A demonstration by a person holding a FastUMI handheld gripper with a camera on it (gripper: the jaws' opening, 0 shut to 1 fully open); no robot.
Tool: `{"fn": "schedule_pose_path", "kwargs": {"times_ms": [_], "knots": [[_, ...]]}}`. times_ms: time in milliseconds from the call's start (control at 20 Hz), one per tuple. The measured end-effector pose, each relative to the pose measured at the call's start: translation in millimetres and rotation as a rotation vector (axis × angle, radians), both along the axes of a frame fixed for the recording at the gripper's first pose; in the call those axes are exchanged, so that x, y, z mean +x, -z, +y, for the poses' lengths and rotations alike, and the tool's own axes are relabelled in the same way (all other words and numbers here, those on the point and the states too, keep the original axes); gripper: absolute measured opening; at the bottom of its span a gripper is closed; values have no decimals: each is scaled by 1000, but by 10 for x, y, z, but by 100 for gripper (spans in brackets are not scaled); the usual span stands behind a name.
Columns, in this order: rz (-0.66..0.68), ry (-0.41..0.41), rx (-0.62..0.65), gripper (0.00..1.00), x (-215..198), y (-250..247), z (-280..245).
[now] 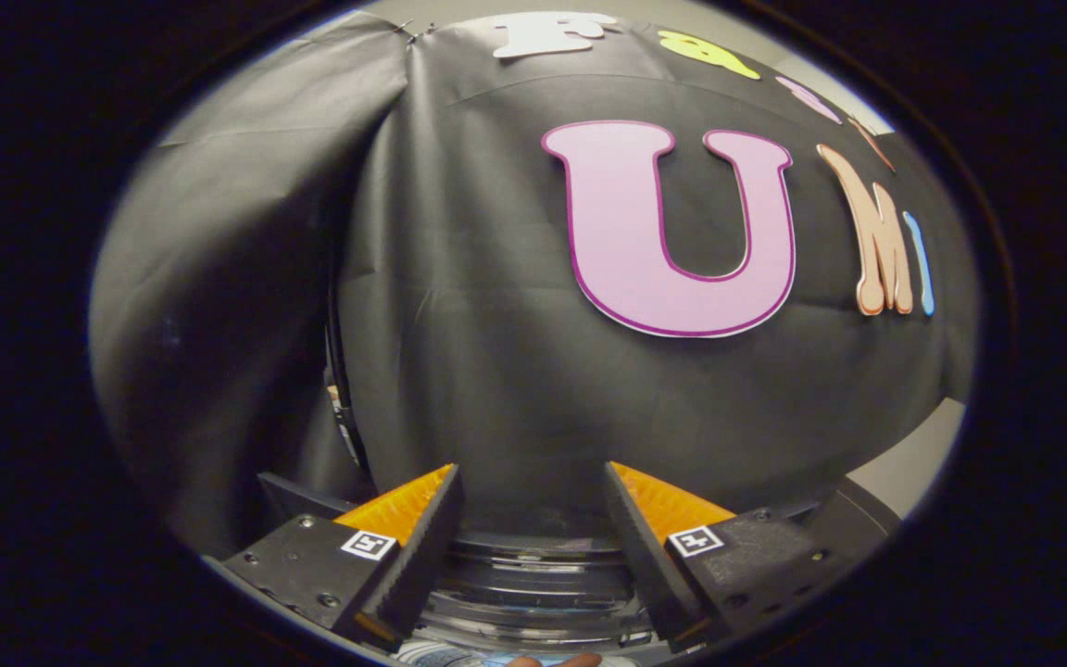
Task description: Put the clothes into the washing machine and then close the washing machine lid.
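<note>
Gripper view: The gripper [533, 482] is held roughly level and is directed at the black cloth wall [459, 306] of the booth. The two fingers are spread apart, with a wide gap between the tips, and nothing is held between them. A square marker [368, 544] is seen on the left finger block, and a second marker [696, 540] on the right finger block.

Between and below the fingers, a curved, ribbed, glossy rim is visible, taken to be the top of the washing machine [533, 593]. It lies just under the fingertips, close against the foot of the cloth wall. Whether its lid is raised or lowered cannot be determined.

At the very bottom, beneath the gap between the fingers, two fingertips of a person's hand [554, 660] are visible. The rest of the hand is hidden, so its pose cannot be told.
</note>
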State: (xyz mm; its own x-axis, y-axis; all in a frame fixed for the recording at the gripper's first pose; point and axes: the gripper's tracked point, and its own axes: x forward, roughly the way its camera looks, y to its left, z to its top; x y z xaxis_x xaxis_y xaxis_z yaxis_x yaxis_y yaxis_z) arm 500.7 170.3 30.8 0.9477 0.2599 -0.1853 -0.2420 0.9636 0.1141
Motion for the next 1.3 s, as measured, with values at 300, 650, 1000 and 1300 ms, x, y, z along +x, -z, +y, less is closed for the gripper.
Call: {"fn": "schedule_pose_path", "kwargs": {"times_ms": [300, 650, 1000, 1300], "knots": [[-37, -10, 70, 90, 28, 0, 36], [-91, 9, 51, 96, 19, -18, 8], [-64, 80, 36, 97, -51, -22, -69], [-83, 99, 28, 97, -426, -57, -127]]}}
